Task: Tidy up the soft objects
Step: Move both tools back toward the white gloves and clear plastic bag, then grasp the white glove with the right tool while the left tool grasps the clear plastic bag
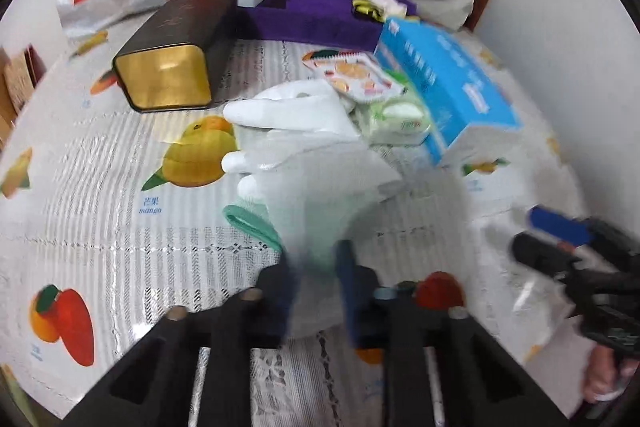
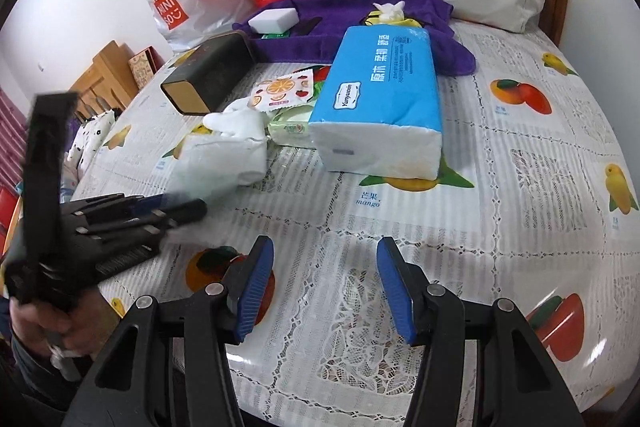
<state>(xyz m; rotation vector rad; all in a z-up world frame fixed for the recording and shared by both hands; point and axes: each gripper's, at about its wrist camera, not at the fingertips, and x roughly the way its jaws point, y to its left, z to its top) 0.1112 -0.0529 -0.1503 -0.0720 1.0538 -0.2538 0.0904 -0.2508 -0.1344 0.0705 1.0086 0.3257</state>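
A: Where is the white glove point(image 1: 304, 163) now?

B: At the centre of the left wrist view, cuff end nearest the camera, fingers pointing toward nine o'clock. The left gripper point(image 1: 316, 291) is clenched on its near edge; the frame is blurred there, but the glove fabric sits between the two pads. A mint cloth point(image 1: 252, 227) lies under it at about eight o'clock.

A: And the other claw?

B: The right gripper point(image 2: 326, 283) hangs half spread over bare tablecloth point(image 2: 520, 187), grasping nothing. From it, the glove point(image 2: 224, 159) lies toward eleven o'clock, just beside the blue tissue pack point(image 2: 380, 99).

A: How will the glove behave?

B: I judge it light and limp: it should droop and fold from any pinch, and a thin knit can slide out of smooth pads. The cuff is the sensible hold, since the doubled hem gives more to bite. The green wipes packet point(image 1: 396, 123) touches its far side and might drag along.
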